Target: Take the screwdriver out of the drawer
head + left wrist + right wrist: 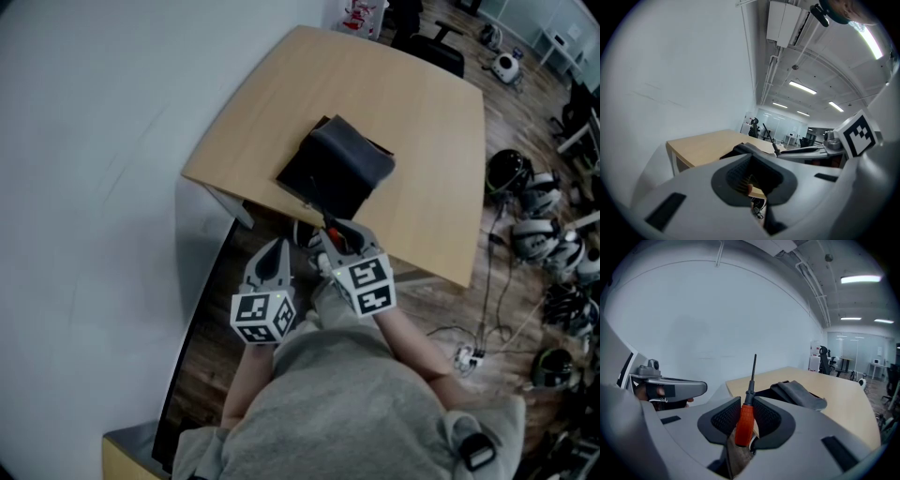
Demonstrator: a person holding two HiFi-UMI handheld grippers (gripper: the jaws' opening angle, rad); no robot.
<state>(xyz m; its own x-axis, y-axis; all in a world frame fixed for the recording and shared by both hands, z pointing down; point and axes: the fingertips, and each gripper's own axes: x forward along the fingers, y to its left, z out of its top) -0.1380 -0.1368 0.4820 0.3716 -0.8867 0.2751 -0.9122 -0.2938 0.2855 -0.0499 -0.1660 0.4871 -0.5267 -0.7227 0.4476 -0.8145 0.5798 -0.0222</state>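
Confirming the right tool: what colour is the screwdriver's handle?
The screwdriver handle is orange-red; clearest in the right gripper view.

The screwdriver (745,423) has a ribbed orange handle, a black collar and a thin dark shaft. It stands almost upright, tip up and leaning slightly, its handle clamped between the jaws of the right hand-held gripper (746,405). It is out of the drawer (336,167), a dark soft-sided box lying beyond it on the light wooden table (422,122).
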